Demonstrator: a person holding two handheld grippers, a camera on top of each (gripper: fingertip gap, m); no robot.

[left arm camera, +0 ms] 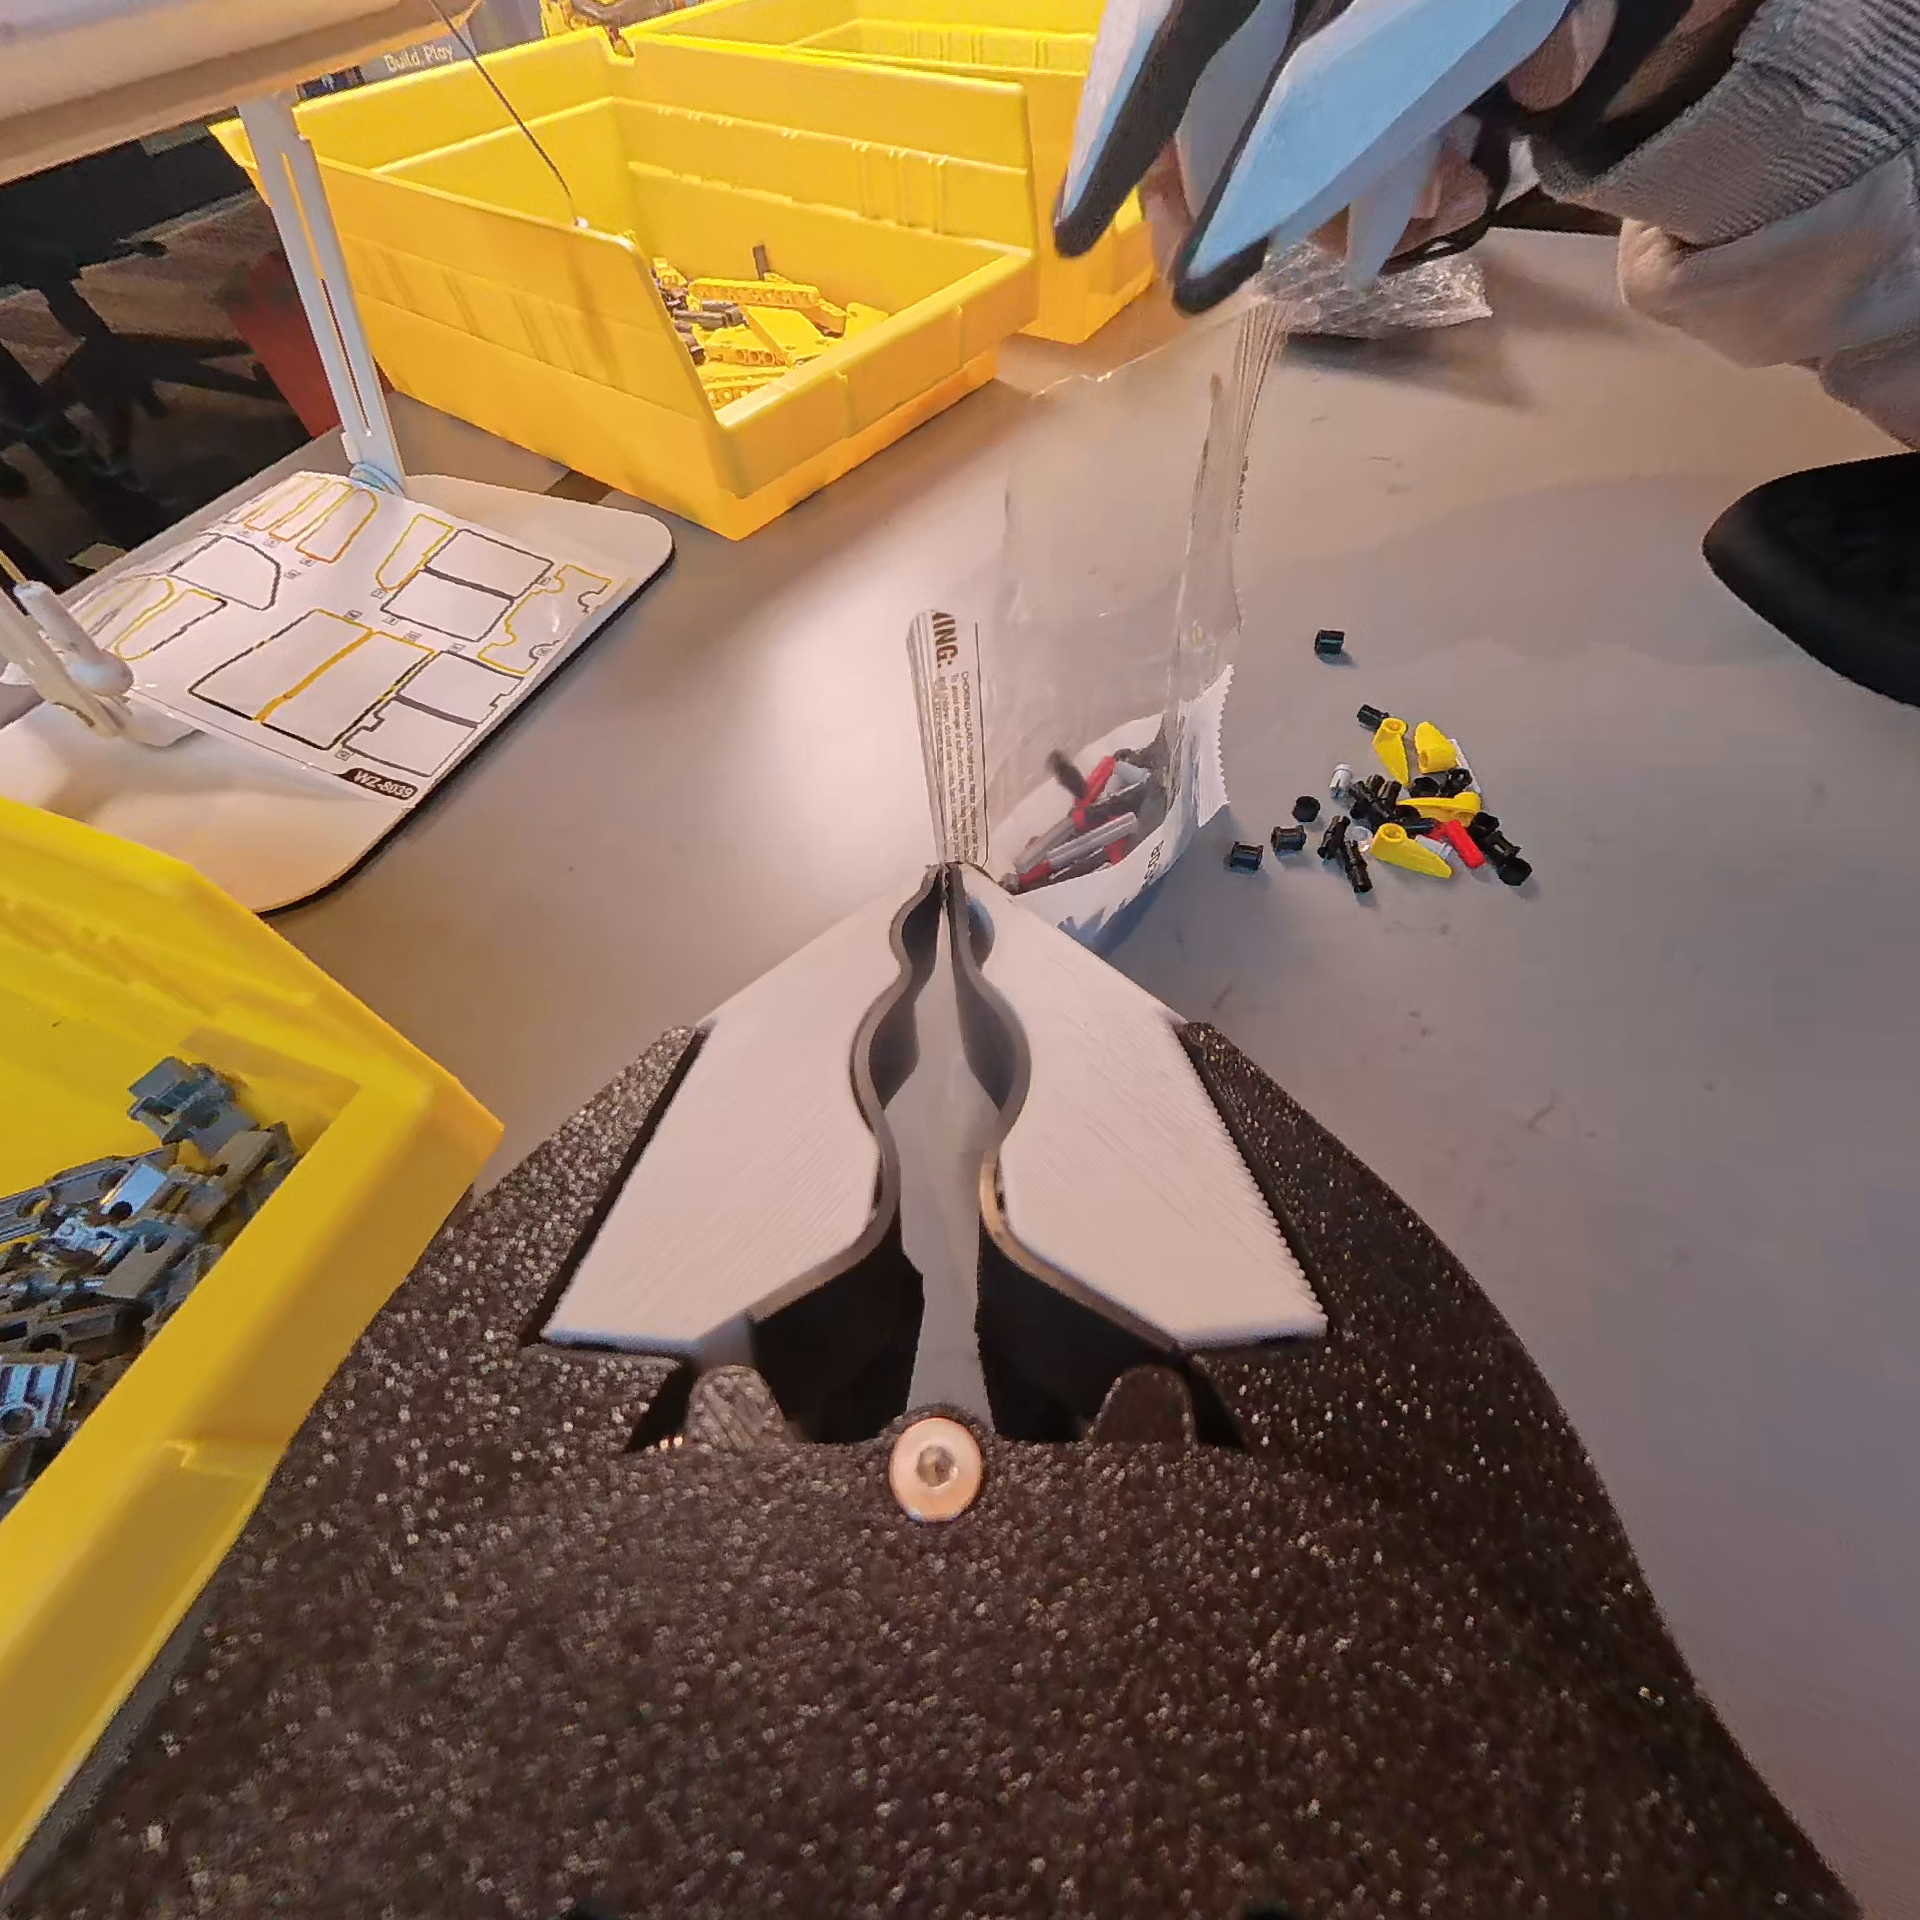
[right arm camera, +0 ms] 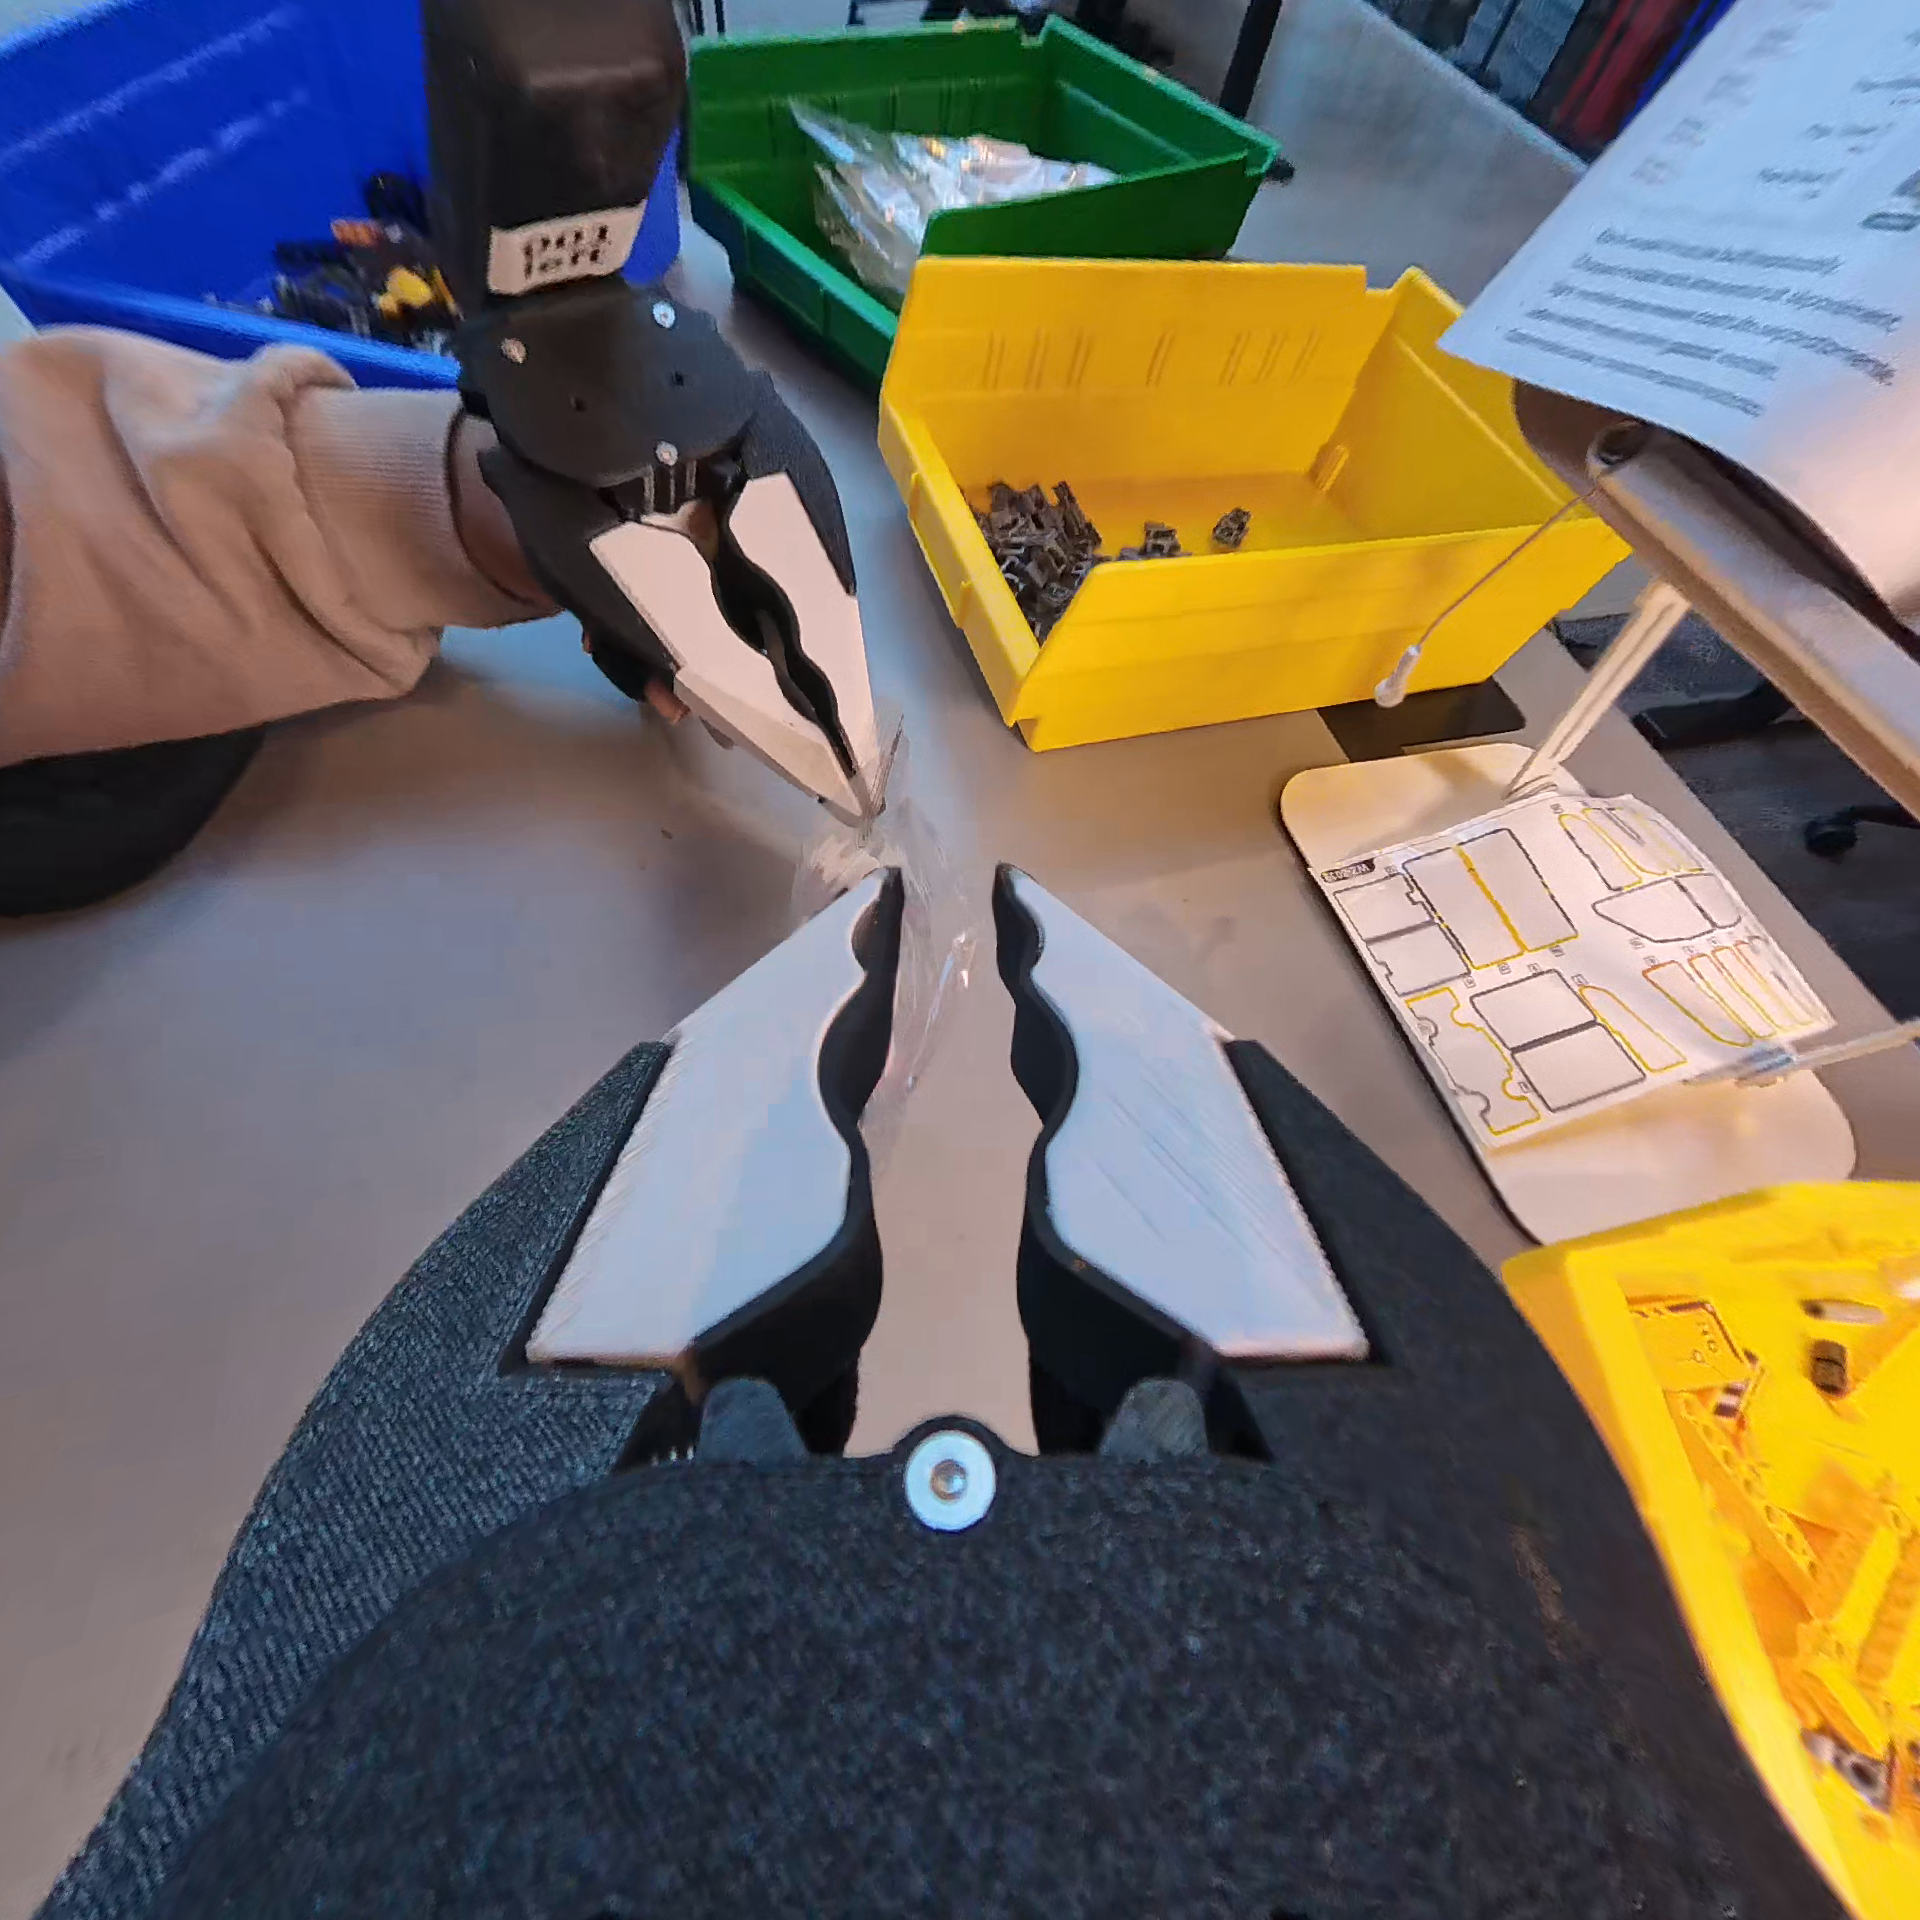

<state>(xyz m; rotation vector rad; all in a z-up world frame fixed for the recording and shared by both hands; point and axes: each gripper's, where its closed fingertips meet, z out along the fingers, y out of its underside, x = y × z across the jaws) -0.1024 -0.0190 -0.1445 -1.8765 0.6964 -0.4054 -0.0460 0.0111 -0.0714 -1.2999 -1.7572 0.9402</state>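
My left gripper (left arm camera: 948, 878) is shut on one edge of a clear plastic bag (left arm camera: 1122, 644), which hangs open with red, grey and black pins (left arm camera: 1086, 821) in its bottom. It also shows in the right wrist view (right arm camera: 864, 802), pinching the film. My right gripper (right arm camera: 948, 873) is open, and the bag's crinkled film (right arm camera: 930, 966) lies between its fingers, close to the left one. In the left wrist view it (left arm camera: 1132, 270) is above the bag's upper edge. A loose pile of small yellow, black and red pieces (left arm camera: 1403, 810) lies on the grey table right of the bag.
A yellow bin of yellow beams (left arm camera: 727, 312) stands behind and a yellow bin of grey parts (left arm camera: 156, 1143) at the left. A sticker sheet (left arm camera: 312, 644) lies on a white stand base. A green bin of bags (right arm camera: 987, 156), a blue bin (right arm camera: 208, 156) and a booklet (right arm camera: 1714, 208) are farther off.
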